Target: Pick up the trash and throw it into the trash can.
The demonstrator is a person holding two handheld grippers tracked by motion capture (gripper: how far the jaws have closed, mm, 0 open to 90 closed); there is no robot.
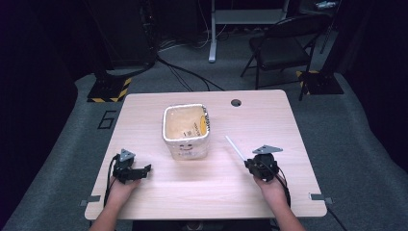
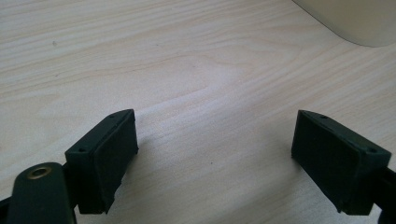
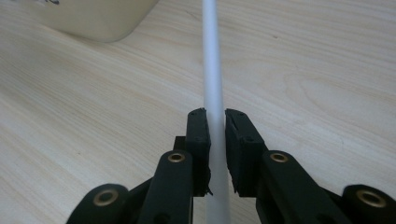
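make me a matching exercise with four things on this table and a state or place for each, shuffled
Things:
1. left gripper
2. right gripper
3. white straw
4. cream tub

States or places:
a. clamped between two black jaws, pointing toward the tub
b. stands open-topped at the middle of the table
c. jaws wide apart over bare wood
d. jaws shut on a thin rod

Pairs: 1-c, 2-d, 3-a, 4-b

Beyond my wooden table (image 1: 269, 120), a black folding chair (image 1: 281, 45) stands far right, and cables (image 1: 183, 72) trail across the grey floor (image 1: 346, 134).
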